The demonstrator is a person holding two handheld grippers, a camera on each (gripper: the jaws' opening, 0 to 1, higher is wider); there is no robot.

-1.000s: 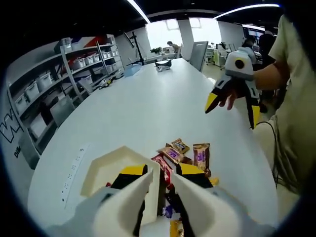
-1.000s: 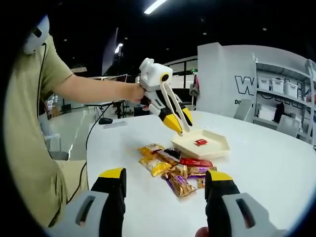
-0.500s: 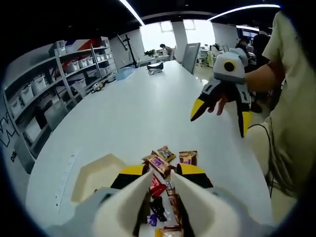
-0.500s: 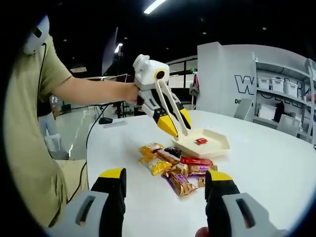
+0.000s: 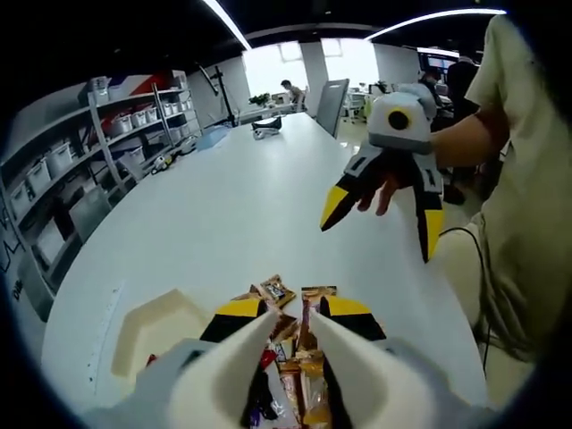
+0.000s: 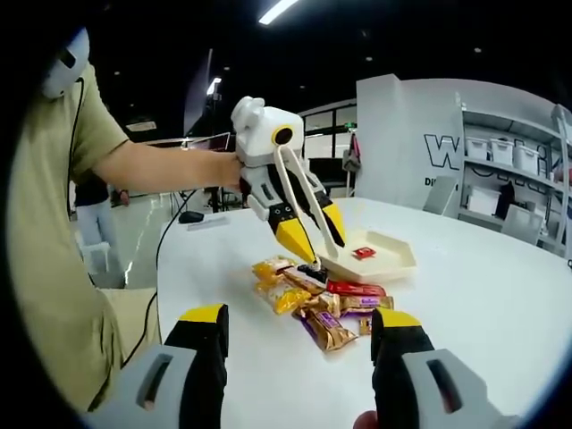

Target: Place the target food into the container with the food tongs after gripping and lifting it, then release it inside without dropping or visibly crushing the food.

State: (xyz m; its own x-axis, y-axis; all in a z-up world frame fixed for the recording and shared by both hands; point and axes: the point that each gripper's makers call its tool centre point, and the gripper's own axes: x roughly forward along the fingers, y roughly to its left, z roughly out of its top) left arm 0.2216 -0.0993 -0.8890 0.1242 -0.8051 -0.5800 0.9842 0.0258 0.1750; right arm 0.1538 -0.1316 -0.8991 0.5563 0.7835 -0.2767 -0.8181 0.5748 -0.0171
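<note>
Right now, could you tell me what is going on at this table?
A person holds a gripper in each hand over a white table. The left gripper, jaws open, hangs just above a pile of wrapped snack bars, beside a cream tray that already holds one red packet. The right gripper is held open in the air, away from the pile and holding nothing.

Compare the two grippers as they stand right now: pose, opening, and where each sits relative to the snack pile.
The left gripper points down over the snack pile, beside the tray; the right gripper hangs level, short of the pile. The left gripper's fingers stand fairly close together; the right gripper's are spread wide. Both are open, hold nothing, and have yellow-and-black tips.
</note>
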